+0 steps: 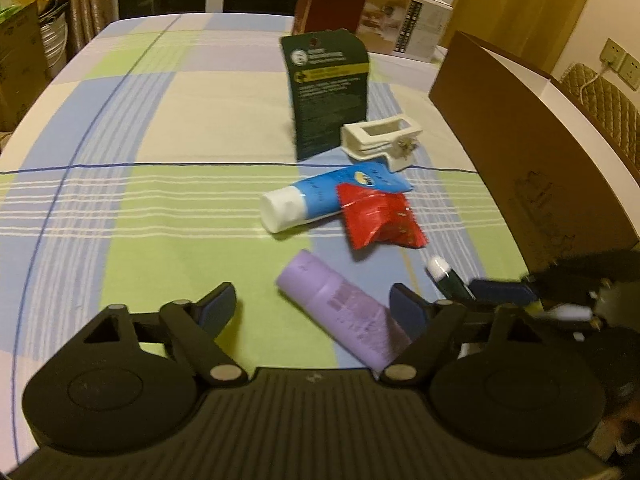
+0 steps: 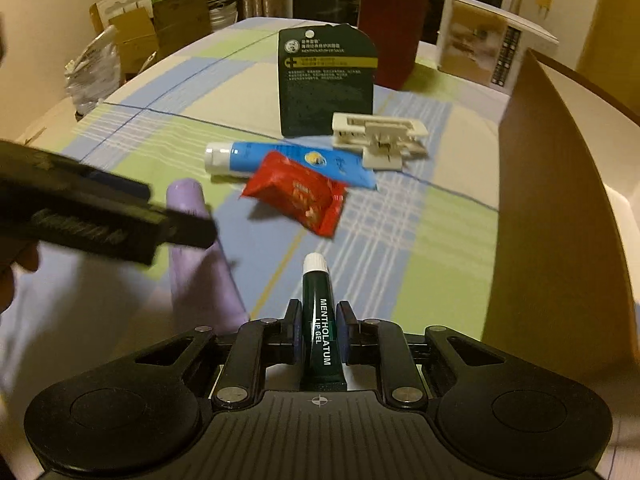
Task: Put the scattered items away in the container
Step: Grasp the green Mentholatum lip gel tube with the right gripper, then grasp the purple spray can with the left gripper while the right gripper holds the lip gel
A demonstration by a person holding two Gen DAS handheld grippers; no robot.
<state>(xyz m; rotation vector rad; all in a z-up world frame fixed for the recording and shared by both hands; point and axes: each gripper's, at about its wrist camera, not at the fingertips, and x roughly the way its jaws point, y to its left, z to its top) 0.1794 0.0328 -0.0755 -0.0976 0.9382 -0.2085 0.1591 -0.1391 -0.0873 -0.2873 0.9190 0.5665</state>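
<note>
1. Clamping the dark green lip gel tube [image 2: 320, 324], our right gripper [image 2: 319, 334] has both pads pressed on its sides; the white cap points forward, away from the claw, toward the red packet [image 2: 296, 196].
2. We see our left gripper [image 1: 316, 312] with its fingers [image 1: 218, 306] apart, nothing pressed between them; the lilac tube [image 1: 340, 312] lies on the tablecloth [image 1: 160, 220] in the gap, close against the right-hand finger, and we cannot tell whether they touch.
3. Ahead of the left claw we find the red packet [image 1: 378, 218] lying over the tail of the blue tube [image 1: 320, 196], whose white cap points left.
4. Beyond those we see a cream plastic clip [image 1: 380, 140], and behind it the dark green card [image 1: 328, 92] standing upright.
5. To the right of both claws stands the brown cardboard container [image 2: 560, 220], its wall rising beside the right gripper.
6. From the right wrist view, the left gripper [image 2: 100, 216] crosses the left side, blurred, over the lilac tube [image 2: 200, 264].
7. Far ahead, at the table's back edge, we see a maroon box [image 2: 392, 32] and a white box [image 2: 480, 48].
</note>
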